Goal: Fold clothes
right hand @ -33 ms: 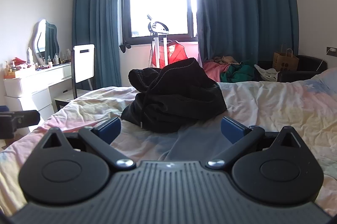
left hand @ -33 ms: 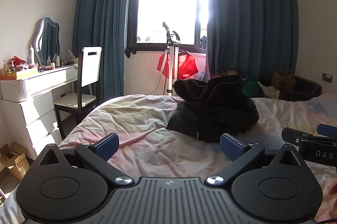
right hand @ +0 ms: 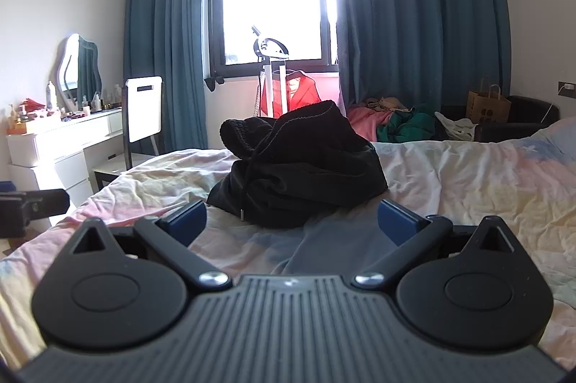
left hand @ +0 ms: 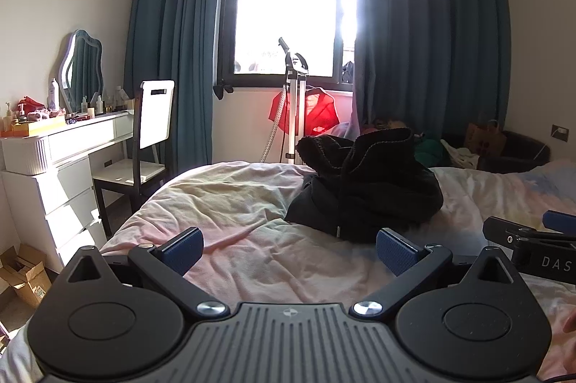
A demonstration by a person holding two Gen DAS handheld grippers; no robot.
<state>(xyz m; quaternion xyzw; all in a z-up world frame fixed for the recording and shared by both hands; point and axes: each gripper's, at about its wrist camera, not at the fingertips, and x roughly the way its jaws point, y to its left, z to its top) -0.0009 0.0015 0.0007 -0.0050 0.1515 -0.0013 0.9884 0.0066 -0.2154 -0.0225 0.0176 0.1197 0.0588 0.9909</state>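
A black garment [left hand: 367, 188] lies crumpled in a heap on the bed [left hand: 230, 203], with a drawstring hanging down its front. My left gripper [left hand: 288, 248] hovers low over the sheet just short of the heap, a little to its left, open and holding nothing. My right gripper [right hand: 291, 219] is open too, with the black garment [right hand: 298, 174] straight ahead and close beyond its blue pads [right hand: 396, 217]. Each view catches the other gripper at its edge: the right gripper [left hand: 532, 239] and the left gripper [right hand: 32, 206].
A white dressing table [left hand: 64, 159] with a mirror and bottles and a chair [left hand: 144, 148] stand left of the bed. A garment steamer [left hand: 295, 102] with a red garment [left hand: 320, 112] stands under the window. Loose clothes [right hand: 396, 123] and a paper bag [right hand: 487, 105] lie far right. Cardboard boxes [left hand: 25, 275] sit on the floor.
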